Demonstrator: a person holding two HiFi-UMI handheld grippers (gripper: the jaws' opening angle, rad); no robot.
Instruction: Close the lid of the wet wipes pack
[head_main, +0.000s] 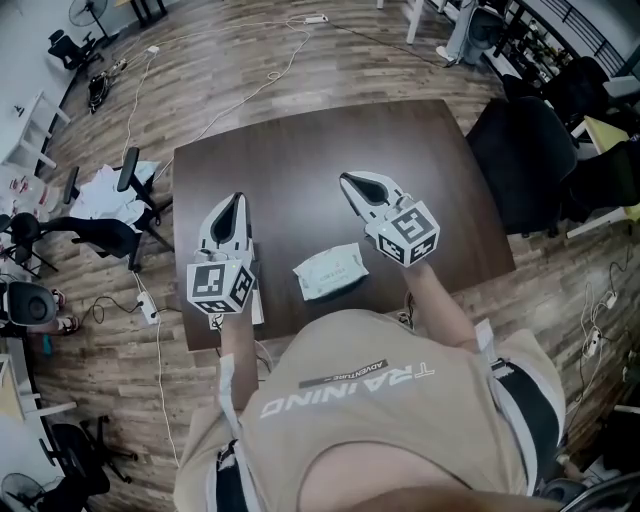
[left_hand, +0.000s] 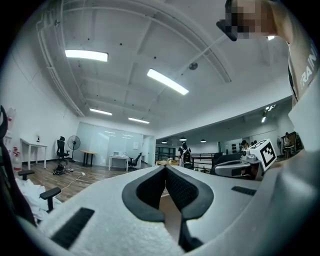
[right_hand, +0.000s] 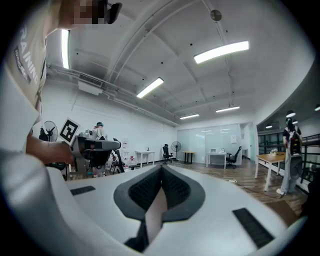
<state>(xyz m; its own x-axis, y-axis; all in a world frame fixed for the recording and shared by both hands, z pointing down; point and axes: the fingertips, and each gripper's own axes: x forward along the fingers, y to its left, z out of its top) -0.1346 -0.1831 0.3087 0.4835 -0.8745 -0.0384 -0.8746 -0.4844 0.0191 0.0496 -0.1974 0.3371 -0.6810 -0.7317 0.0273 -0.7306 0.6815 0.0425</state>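
The wet wipes pack (head_main: 329, 270) is a pale green-white pouch lying flat near the front edge of the dark brown table (head_main: 300, 160). Its lid state is too small to tell. My left gripper (head_main: 236, 200) is held above the table to the left of the pack, jaws shut and empty. On the pack's right, my right gripper (head_main: 349, 181) hangs raised, also shut on nothing. Both gripper views look out across the room, tips closed (left_hand: 164, 168) (right_hand: 161, 167), and the pack is not in them.
A black office chair (head_main: 525, 160) stands at the table's right edge. Another chair (head_main: 110, 225) and cables lie on the wooden floor to the left. More desks, chairs and a standing person (right_hand: 290, 150) are far off in the room.
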